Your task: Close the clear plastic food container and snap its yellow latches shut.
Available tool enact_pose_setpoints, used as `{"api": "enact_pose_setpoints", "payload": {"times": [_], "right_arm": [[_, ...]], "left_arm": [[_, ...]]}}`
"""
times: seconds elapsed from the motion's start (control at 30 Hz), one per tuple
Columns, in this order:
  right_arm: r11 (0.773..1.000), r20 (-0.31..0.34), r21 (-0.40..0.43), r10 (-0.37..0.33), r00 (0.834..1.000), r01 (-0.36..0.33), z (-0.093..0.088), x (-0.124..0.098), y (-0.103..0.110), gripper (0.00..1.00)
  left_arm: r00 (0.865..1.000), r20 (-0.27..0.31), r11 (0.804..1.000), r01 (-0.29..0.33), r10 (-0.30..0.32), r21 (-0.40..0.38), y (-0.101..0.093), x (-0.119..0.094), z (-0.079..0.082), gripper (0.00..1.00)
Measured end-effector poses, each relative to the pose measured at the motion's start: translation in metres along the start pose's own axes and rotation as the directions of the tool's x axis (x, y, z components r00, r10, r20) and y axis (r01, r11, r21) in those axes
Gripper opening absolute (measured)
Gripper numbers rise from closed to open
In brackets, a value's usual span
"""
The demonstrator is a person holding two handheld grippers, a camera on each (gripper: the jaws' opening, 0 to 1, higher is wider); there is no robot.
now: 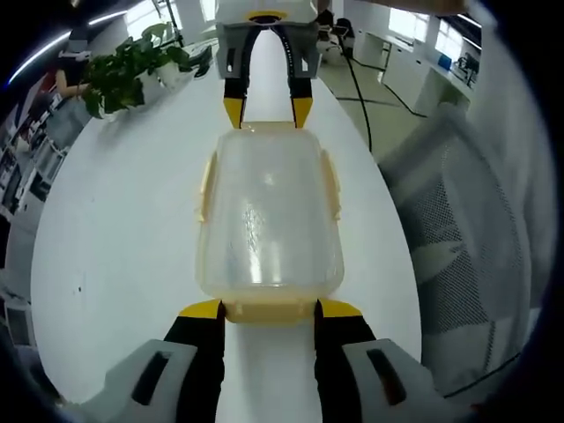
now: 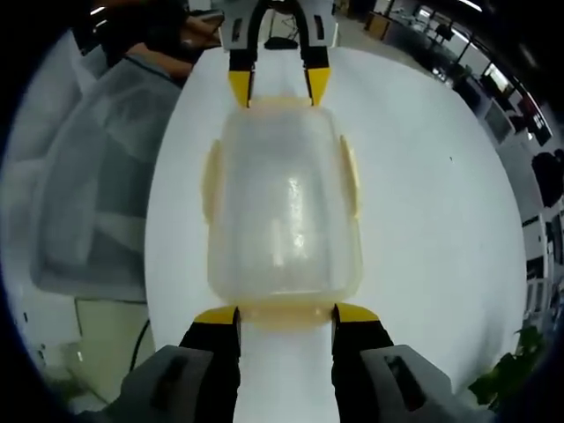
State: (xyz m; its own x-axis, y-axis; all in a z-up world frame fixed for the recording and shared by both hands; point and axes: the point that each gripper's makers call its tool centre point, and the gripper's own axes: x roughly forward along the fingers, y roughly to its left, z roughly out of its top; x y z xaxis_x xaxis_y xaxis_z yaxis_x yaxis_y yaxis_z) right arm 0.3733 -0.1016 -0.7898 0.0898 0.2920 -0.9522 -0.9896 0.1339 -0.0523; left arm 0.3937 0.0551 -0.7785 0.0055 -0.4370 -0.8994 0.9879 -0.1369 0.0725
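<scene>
The clear plastic container (image 1: 269,220) lies lengthwise on the white table (image 1: 123,229) with its lid on. Yellow side latches (image 1: 206,185) hug its long sides, and I cannot tell whether they are snapped. My left gripper (image 1: 270,310) is open, its yellow tips on either side of the near end latch (image 1: 270,312). Facing it, my right gripper (image 1: 267,110) straddles the far end. In the right gripper view, the same container (image 2: 284,211) fills the middle. There the right gripper (image 2: 286,315) stands open around its end latch (image 2: 286,315), with the left gripper (image 2: 278,86) opposite.
A potted plant (image 1: 132,75) stands at the table's far left edge, also seen low in the right gripper view (image 2: 520,370). A grey mesh chair (image 1: 458,203) sits beside the table, and a black cable (image 1: 357,88) runs along the floor. Desks stand in the background.
</scene>
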Motion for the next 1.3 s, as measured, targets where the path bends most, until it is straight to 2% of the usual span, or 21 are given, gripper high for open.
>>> {"api": "enact_pose_setpoints", "payload": {"times": [0.77, 1.3], "right_arm": [[0.999, -0.012, -0.009, 0.042, 0.999, -0.042, -0.006, 0.010, -0.003, 0.39], [0.998, -0.030, 0.014, 0.063, 0.998, -0.062, -0.008, 0.013, -0.003, 0.39]], "left_arm": [[1.000, 0.013, 0.999, 0.021, -0.020, -0.039, -0.001, 0.012, -0.004, 0.38], [0.999, 0.017, 0.999, 0.037, -0.036, -0.034, 0.000, 0.019, -0.007, 0.39]]}}
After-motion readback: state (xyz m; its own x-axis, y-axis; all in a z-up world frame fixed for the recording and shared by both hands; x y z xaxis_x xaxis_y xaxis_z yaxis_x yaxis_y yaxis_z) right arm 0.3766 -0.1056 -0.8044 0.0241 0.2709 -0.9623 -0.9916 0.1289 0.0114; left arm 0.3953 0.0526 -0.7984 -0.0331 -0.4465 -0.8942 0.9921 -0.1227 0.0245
